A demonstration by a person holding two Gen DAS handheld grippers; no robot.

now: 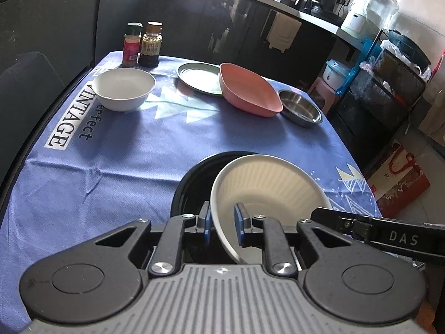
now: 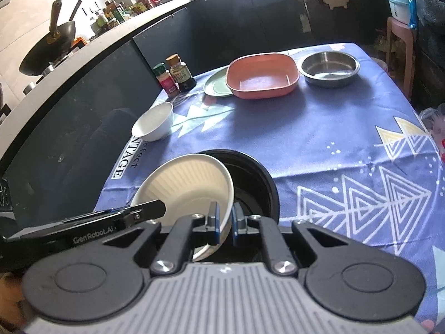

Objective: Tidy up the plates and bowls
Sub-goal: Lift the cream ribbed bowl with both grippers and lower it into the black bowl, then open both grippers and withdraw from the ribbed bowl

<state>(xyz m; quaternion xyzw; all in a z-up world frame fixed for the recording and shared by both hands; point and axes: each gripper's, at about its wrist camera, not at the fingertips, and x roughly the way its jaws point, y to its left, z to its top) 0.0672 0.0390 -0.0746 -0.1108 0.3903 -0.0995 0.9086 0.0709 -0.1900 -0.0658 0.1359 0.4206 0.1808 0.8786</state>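
Observation:
A cream ribbed bowl (image 1: 267, 183) (image 2: 189, 186) is held tilted over a black bowl (image 1: 192, 183) (image 2: 250, 178) at the near side of the table. My left gripper (image 1: 224, 224) straddles the cream bowl's left rim, one finger on each side of it. My right gripper (image 2: 225, 222) is shut on its right rim. Farther back stand a white bowl (image 1: 123, 87) (image 2: 153, 122), a green plate (image 1: 198, 78) (image 2: 217, 86), a pink square dish (image 1: 249, 90) (image 2: 262, 75) resting partly on the plate, and a steel bowl (image 1: 300, 107) (image 2: 329, 66).
Two spice bottles (image 1: 141, 44) (image 2: 173, 75) stand at the table's far corner. The blue patterned tablecloth (image 1: 111, 153) (image 2: 333, 144) covers the table. Dark cabinets and a counter lie behind; a pink stool (image 2: 400, 41) and racks stand to the right.

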